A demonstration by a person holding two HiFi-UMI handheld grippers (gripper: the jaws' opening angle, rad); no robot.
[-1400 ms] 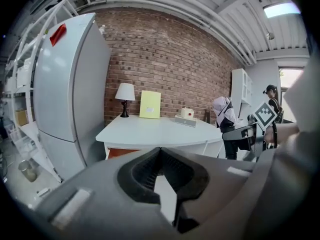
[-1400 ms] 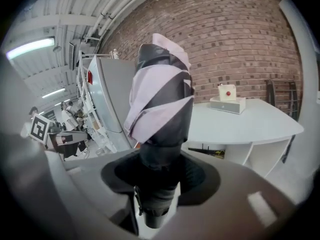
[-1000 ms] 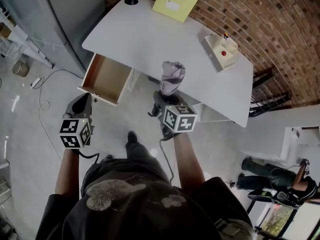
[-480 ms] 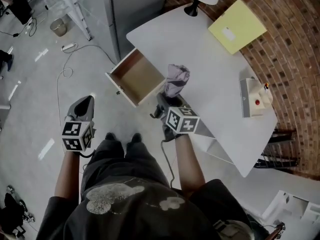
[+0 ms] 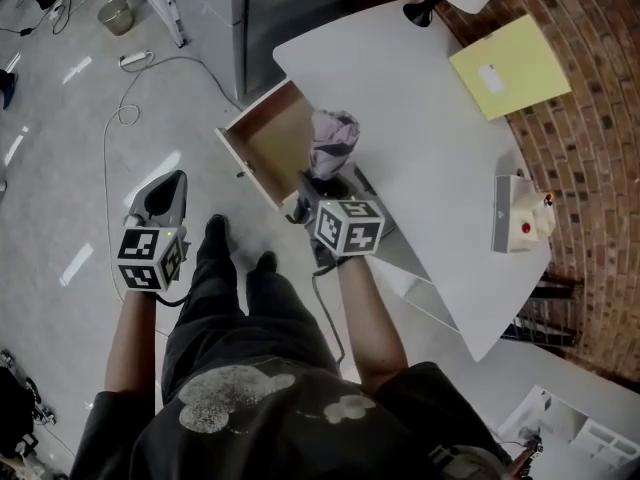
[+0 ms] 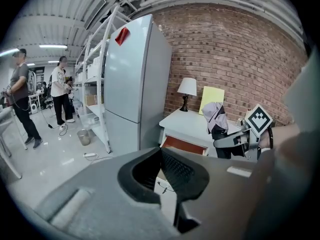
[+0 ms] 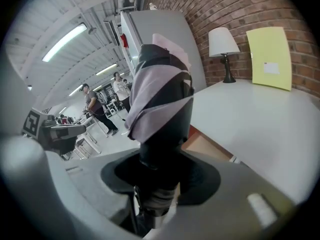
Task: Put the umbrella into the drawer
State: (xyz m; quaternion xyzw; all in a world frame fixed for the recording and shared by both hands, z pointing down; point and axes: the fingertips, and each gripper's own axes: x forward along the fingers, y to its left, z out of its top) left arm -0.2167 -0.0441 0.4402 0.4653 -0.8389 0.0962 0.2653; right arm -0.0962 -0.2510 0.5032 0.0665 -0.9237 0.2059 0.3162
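Right gripper (image 5: 322, 180) fingers clamp the folded umbrella (image 5: 333, 140) by its lower end, upright, the open drawer (image 5: 272, 146) just beyond them, apparently for lowering in; left gripper (image 5: 172, 183) fingers pinched together, empty.

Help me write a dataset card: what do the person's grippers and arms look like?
Both are grey moulded two-jaw tools, the left gripper and the right gripper, each carrying a white cube with black square markers and trailing a black cable. The person wears a dark short-sleeved T-shirt with a pale print.
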